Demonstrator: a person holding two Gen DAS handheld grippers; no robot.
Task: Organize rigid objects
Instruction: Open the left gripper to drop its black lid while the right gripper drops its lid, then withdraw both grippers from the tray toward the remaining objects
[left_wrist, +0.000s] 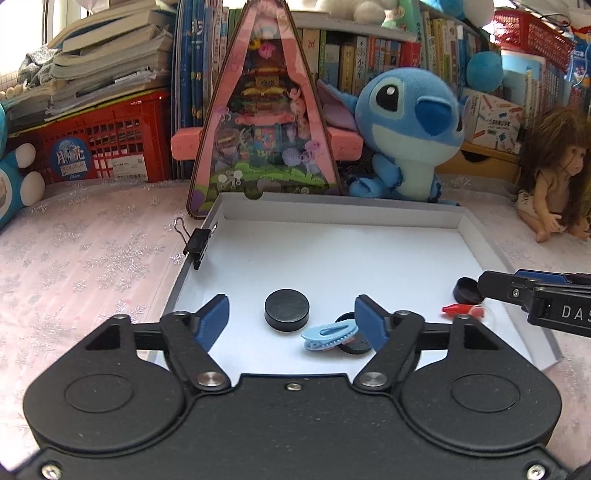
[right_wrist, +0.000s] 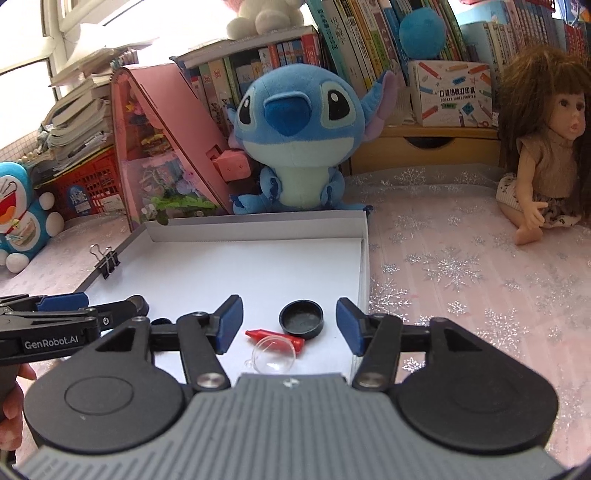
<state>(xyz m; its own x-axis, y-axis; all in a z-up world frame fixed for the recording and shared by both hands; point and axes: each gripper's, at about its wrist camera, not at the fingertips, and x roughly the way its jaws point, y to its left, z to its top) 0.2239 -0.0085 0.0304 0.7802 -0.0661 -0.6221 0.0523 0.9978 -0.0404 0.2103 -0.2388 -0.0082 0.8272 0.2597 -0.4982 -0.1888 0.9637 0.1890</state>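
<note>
The flat black disc (left_wrist: 355, 343) just inside the left tool's right finger is mostly covered by the blue hair clip (left_wrist: 328, 333) lying across it. Beyond that finger, the right tool (left_wrist: 535, 295) runs off the picture's edge and hides part of the black cap (left_wrist: 466, 290). Ahead of the right tool, the clear dome (right_wrist: 274, 355) overlaps the red piece (right_wrist: 275, 336), whose shape is unclear.

Left gripper (left_wrist: 291, 314) and right gripper (right_wrist: 289, 320) jaws spread wide.

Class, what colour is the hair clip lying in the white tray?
Light blue; the hair clip shows best in the left wrist view.
</note>
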